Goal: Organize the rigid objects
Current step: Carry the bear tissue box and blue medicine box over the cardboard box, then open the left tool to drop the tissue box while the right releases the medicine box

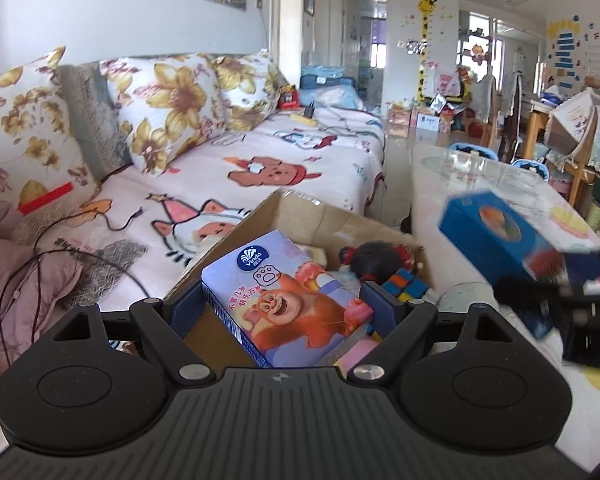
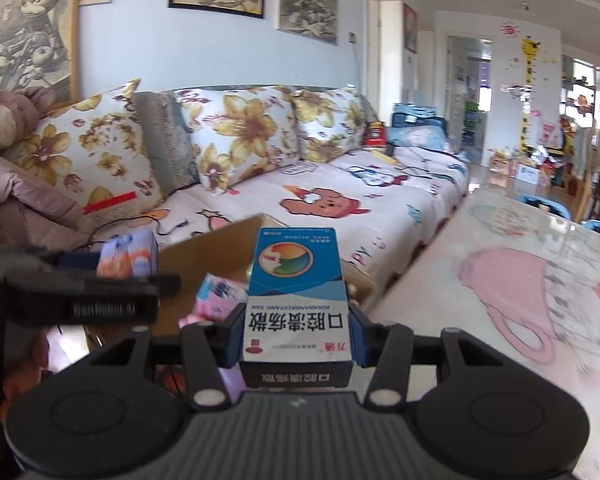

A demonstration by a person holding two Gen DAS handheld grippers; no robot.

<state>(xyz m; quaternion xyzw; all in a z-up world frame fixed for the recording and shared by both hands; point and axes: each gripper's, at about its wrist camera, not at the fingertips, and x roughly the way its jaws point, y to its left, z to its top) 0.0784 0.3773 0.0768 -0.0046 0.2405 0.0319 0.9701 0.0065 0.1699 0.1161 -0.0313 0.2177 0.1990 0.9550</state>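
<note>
My left gripper (image 1: 286, 304) is shut on a purple Vinda tissue pack (image 1: 284, 292) with a cartoon bear, held over an open cardboard box (image 1: 300, 208). The box holds a black and red toy (image 1: 374, 256), a colour cube (image 1: 406, 282) and other small items. My right gripper (image 2: 296, 332) is shut on a blue and white medicine box (image 2: 296, 292), held above the same cardboard box (image 2: 208, 252). The right gripper and its medicine box (image 1: 496, 232) show blurred at the right of the left wrist view. The left gripper with the tissue pack (image 2: 128, 256) shows at the left of the right wrist view.
A sofa (image 1: 260, 160) with floral cushions and a cartoon blanket runs behind the box. A glass-topped table (image 2: 520, 280) with a pink drawing lies to the right. A black cable (image 1: 60, 256) trails over the sofa at left. Chairs and clutter fill the far room.
</note>
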